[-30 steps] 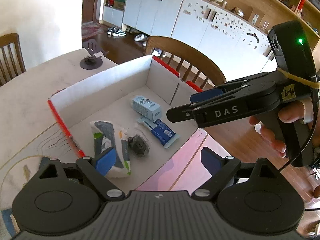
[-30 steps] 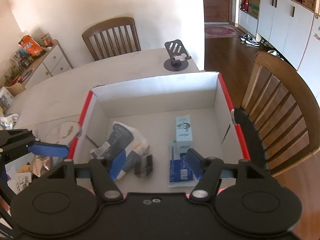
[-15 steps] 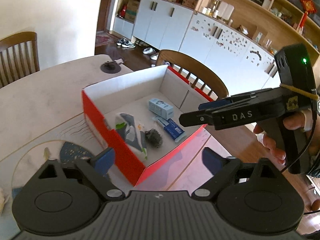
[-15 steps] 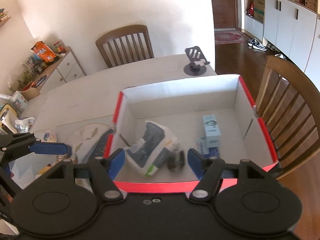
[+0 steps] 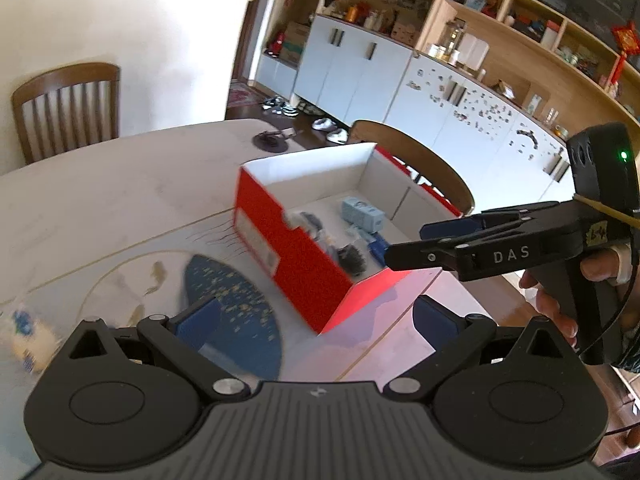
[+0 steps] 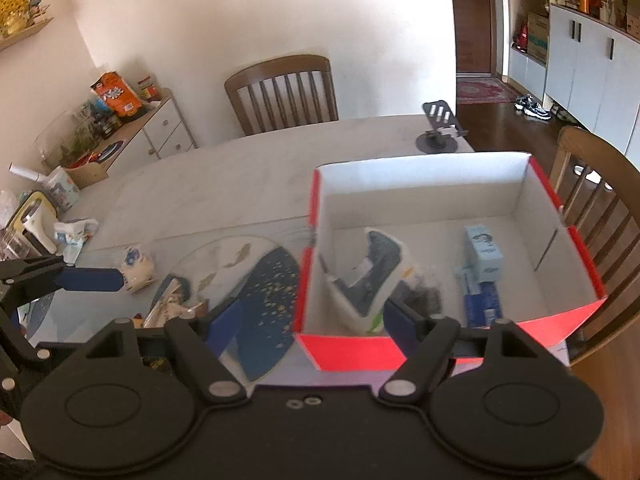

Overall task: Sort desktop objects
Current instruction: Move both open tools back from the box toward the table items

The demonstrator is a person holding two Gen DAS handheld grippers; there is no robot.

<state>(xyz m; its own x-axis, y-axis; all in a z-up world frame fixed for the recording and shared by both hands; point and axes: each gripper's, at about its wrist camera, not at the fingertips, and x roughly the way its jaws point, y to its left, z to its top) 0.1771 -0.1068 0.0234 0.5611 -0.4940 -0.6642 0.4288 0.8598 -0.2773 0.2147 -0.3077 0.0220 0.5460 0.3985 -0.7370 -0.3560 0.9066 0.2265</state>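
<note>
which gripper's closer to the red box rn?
Right. The right gripper hovers at the red box's near wall; the left gripper sits off to its side, above the table mat.

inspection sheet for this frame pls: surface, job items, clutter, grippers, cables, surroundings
Surface: pale table, round fish-print mat under glass.
Job's things: red box holds a white-grey pouch, pale blue carton, blue packet, dark blurred item.
Clutter: small packets left of mat; phone stand behind box.
Grippers: left gripper open, empty; right gripper open, empty, jaws just widened.
Cables: thin cord by right handle.
Surroundings: chairs, cabinets, shelves.
</note>
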